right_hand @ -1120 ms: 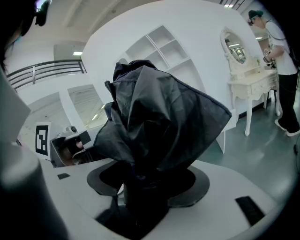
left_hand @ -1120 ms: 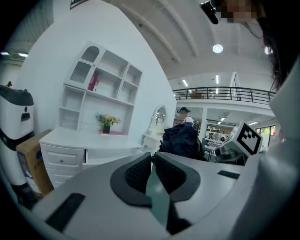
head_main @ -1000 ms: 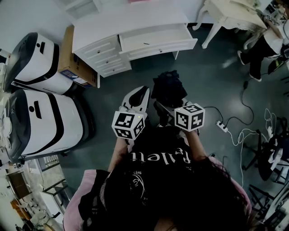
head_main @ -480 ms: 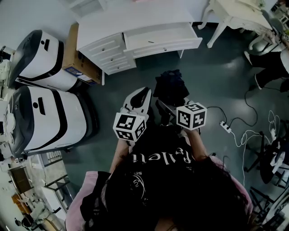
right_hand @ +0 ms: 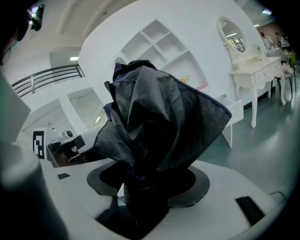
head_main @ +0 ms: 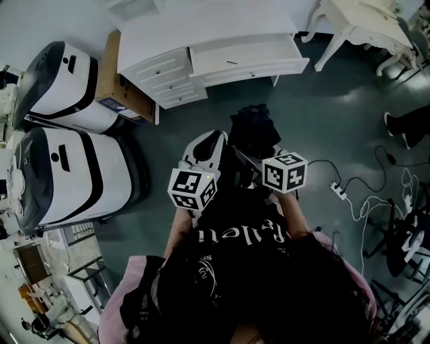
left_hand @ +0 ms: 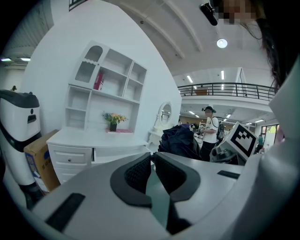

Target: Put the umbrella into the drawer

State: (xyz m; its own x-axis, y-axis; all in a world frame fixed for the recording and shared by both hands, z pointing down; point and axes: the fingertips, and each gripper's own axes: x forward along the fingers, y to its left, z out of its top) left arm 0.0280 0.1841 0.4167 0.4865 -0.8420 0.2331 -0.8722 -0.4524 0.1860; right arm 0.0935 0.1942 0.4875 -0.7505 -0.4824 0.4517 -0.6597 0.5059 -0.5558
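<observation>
A folded dark umbrella (head_main: pixel 252 129) sticks out forward from my right gripper (head_main: pixel 247 161), which is shut on its lower end; in the right gripper view the bunched canopy (right_hand: pixel 159 117) fills the middle and hides the jaws' tips. My left gripper (head_main: pixel 213 138) is held beside it on the left, shut and holding nothing, its dark pads (left_hand: pixel 138 174) close together. Ahead stands a white desk (head_main: pixel 201 30) with its wide drawer (head_main: pixel 248 57) pulled open. The same desk (left_hand: pixel 89 139) shows in the left gripper view.
Two large white-and-black machines (head_main: pixel 57 84) (head_main: pixel 67 181) stand at the left, with a cardboard box (head_main: pixel 124 94) beside the desk. A power strip (head_main: pixel 336 190) with cables lies on the floor at the right. A white table (head_main: pixel 359 20) stands at the far right.
The desk and its open drawer have shifted right and slightly down in the head view. The seated person at the right edge has slid almost out of view. Both grippers keep their pose.
</observation>
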